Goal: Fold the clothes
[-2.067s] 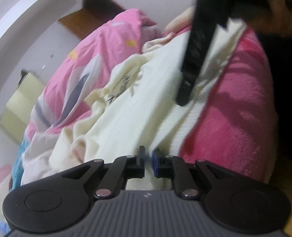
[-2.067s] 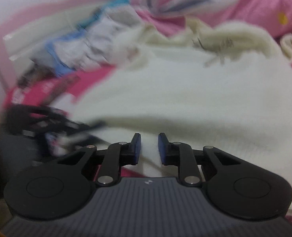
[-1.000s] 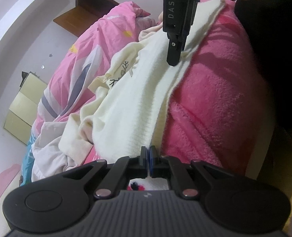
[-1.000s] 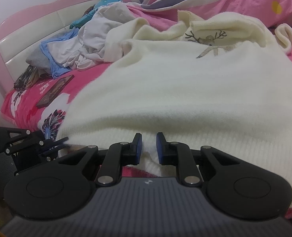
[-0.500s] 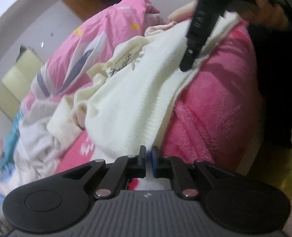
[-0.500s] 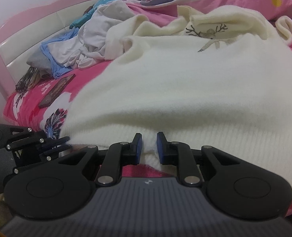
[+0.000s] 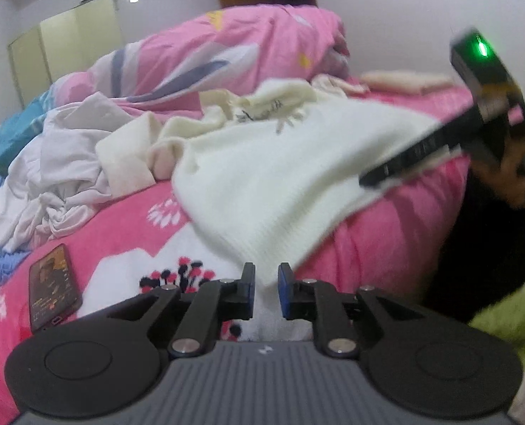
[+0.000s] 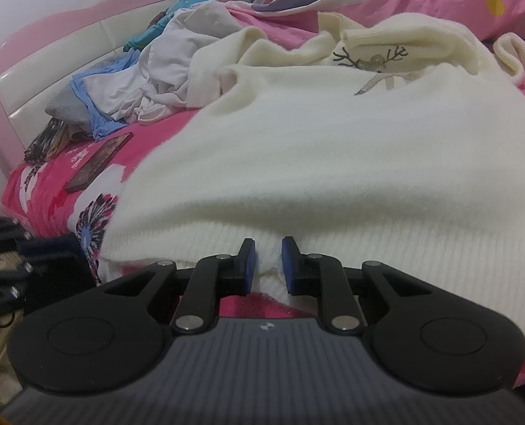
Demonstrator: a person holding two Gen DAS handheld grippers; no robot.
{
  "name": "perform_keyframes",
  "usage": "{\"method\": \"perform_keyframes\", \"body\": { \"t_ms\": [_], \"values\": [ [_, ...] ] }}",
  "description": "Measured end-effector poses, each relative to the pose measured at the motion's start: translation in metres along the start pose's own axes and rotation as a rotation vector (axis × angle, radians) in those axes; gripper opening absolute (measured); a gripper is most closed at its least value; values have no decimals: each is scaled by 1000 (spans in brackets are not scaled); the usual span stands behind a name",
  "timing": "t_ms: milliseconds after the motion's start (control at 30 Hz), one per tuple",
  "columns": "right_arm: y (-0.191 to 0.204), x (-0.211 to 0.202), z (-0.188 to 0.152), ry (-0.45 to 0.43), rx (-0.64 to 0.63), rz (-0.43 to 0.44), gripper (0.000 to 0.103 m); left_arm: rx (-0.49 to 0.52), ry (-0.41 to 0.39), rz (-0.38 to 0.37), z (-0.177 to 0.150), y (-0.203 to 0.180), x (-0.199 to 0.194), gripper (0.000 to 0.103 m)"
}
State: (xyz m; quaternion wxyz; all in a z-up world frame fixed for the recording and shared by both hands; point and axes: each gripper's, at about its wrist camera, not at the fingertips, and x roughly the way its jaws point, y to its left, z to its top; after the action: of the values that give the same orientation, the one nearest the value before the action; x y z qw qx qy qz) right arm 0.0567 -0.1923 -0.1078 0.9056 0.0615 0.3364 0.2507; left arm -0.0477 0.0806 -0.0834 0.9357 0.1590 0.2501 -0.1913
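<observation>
A cream knit sweater with a deer motif lies spread on the pink fleece blanket. My right gripper is shut on its ribbed hem, which bunches between the blue pads. In the left wrist view that right gripper reaches in blurred from the right, held by a hand, and pinches the sweater's edge. My left gripper hovers at the sweater's near corner. Its jaws are opening, and the corner's tip shows in the gap without being pressed.
A dark phone lies on the blanket to the left. Behind it is a heap of white, grey and blue clothes, and a bunched pink duvet at the back. A pink and white headboard bounds the bed's left side.
The left gripper has risen and rolled until its view is level. Its jaws went from shut to slightly apart. The right gripper has kept still with the hem in it.
</observation>
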Motion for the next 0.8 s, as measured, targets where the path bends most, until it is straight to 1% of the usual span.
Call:
{"method": "perform_keyframes", "body": {
  "t_ms": [100,200,233,367,433,567,667,733,800],
  "values": [
    [2,1,0,-1,-12,-9,15,-53,-53,-37,14,-1,8,16],
    [2,1,0,1,-13,-13,15,-66,-93,-82,27,-10,25,15],
    [2,1,0,1,-9,-12,15,-67,-92,-94,30,-14,33,13],
    [2,0,0,-1,-6,-9,15,-77,-57,-138,38,-25,62,13],
    [2,0,0,-3,-7,-8,15,-90,-52,-155,40,-25,69,13],
    [-1,-4,0,-15,11,10,15,-80,-15,-158,41,-24,86,13],
    [-12,-22,2,-47,71,12,16,-86,5,-167,38,-22,93,12],
    [-31,-45,0,-94,162,-12,16,-97,10,-174,38,-20,95,13],
    [-59,-73,-5,-148,311,-35,17,-107,15,-181,38,-18,97,13]
  ]
}}
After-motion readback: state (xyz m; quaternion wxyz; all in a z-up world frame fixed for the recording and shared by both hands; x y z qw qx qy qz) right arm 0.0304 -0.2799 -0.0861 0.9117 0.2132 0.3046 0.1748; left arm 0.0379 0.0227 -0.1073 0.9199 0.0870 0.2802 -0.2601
